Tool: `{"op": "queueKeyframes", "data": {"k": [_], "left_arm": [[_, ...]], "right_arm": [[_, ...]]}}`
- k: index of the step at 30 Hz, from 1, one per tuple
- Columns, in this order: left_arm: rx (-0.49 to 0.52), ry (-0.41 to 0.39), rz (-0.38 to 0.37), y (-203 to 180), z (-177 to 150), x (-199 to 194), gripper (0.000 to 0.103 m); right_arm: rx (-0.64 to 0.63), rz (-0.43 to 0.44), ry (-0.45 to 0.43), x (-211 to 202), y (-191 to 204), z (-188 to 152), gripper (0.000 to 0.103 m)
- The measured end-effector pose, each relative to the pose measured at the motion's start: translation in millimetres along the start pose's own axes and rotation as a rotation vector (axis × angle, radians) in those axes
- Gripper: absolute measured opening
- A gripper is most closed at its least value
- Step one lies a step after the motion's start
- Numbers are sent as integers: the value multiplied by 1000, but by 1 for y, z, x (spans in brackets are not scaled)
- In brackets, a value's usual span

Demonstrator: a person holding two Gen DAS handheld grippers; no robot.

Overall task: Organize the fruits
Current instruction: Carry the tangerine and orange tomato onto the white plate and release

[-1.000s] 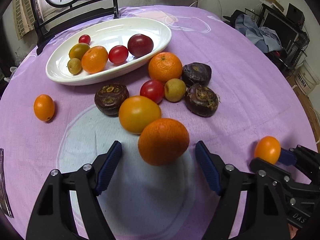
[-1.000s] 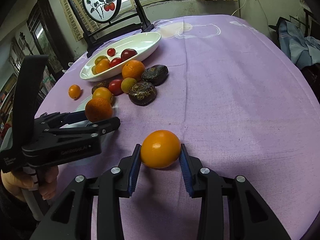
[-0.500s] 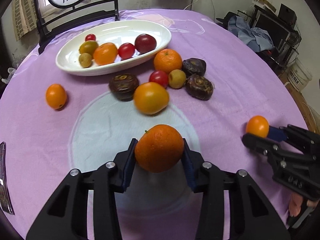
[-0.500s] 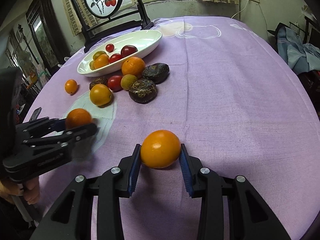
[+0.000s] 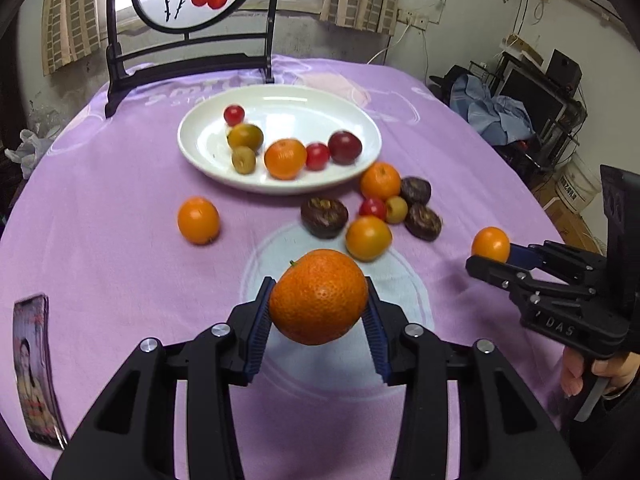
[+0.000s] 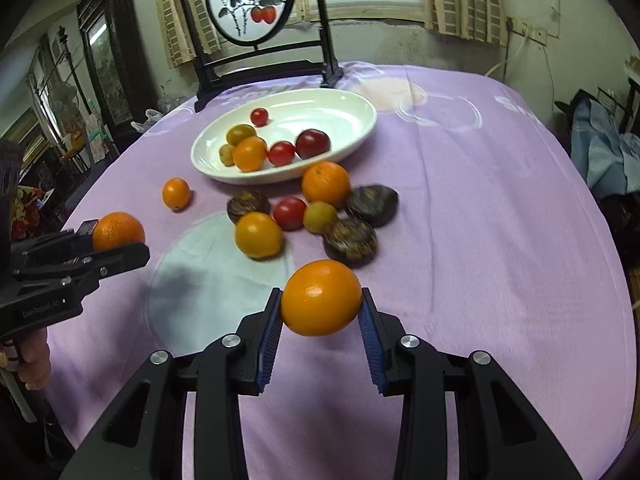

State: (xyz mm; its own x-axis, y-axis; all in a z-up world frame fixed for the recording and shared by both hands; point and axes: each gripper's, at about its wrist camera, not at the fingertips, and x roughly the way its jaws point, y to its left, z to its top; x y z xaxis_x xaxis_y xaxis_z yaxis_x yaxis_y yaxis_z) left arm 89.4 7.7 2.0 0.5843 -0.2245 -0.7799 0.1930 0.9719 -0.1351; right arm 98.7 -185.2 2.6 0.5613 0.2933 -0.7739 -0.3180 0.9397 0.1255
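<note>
My left gripper (image 5: 318, 300) is shut on a rough-skinned orange (image 5: 319, 297) and holds it above the purple cloth; it also shows in the right wrist view (image 6: 118, 232). My right gripper (image 6: 321, 300) is shut on a smooth orange fruit (image 6: 321, 298), lifted off the table; it shows in the left wrist view (image 5: 490, 245). A white oval plate (image 5: 352, 120) at the back holds several small fruits. Loose fruits lie in front of it: an orange (image 5: 380, 181), a yellow-orange fruit (image 5: 368, 238), dark water chestnuts (image 5: 324, 217), a red tomato (image 5: 372, 208). A lone small orange (image 5: 198, 220) lies left.
A black wooden screen stand (image 5: 188, 60) stands at the table's far edge behind the plate. A phone (image 5: 34, 372) lies near the left table edge. Clutter and a blue cloth (image 5: 500, 116) sit off the table at right.
Both grippers have lifted and pulled back with their fruits. The left gripper closed on the rough orange a second ago and raised it; the right orange has left the cloth.
</note>
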Motion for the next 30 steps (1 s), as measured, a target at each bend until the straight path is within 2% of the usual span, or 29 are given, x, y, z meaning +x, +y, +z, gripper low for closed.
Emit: {"op": "queueKeyframes", "data": {"k": [6, 10, 13, 16, 23, 24, 25, 26, 30], "left_arm": [[-9, -48, 38, 17, 50, 8, 42], [-55, -44, 48, 35, 85, 28, 42], [-80, -33, 92, 49, 108, 48, 42], [-116, -6, 128, 63, 127, 72, 42], [-194, 63, 165, 88, 147, 118, 42], [-203, 66, 159, 90, 148, 121, 48], [-211, 67, 160, 91, 149, 123, 53], [-217, 62, 174, 91, 150, 123, 64], [-199, 25, 185, 83, 149, 109, 69]], "right_arm": [[-78, -18, -51, 11, 23, 46, 38], [-112, -13, -78, 28, 33, 83, 38], [-124, -12, -92, 46, 37, 109, 38], [-119, -20, -77, 74, 36, 133, 38], [-90, 0, 2, 127, 37, 158, 39], [-77, 6, 8, 131, 36, 160, 45], [-56, 10, 14, 134, 33, 161, 59], [-41, 12, 6, 133, 32, 161, 61], [-37, 13, -32, 118, 29, 157, 62]]}}
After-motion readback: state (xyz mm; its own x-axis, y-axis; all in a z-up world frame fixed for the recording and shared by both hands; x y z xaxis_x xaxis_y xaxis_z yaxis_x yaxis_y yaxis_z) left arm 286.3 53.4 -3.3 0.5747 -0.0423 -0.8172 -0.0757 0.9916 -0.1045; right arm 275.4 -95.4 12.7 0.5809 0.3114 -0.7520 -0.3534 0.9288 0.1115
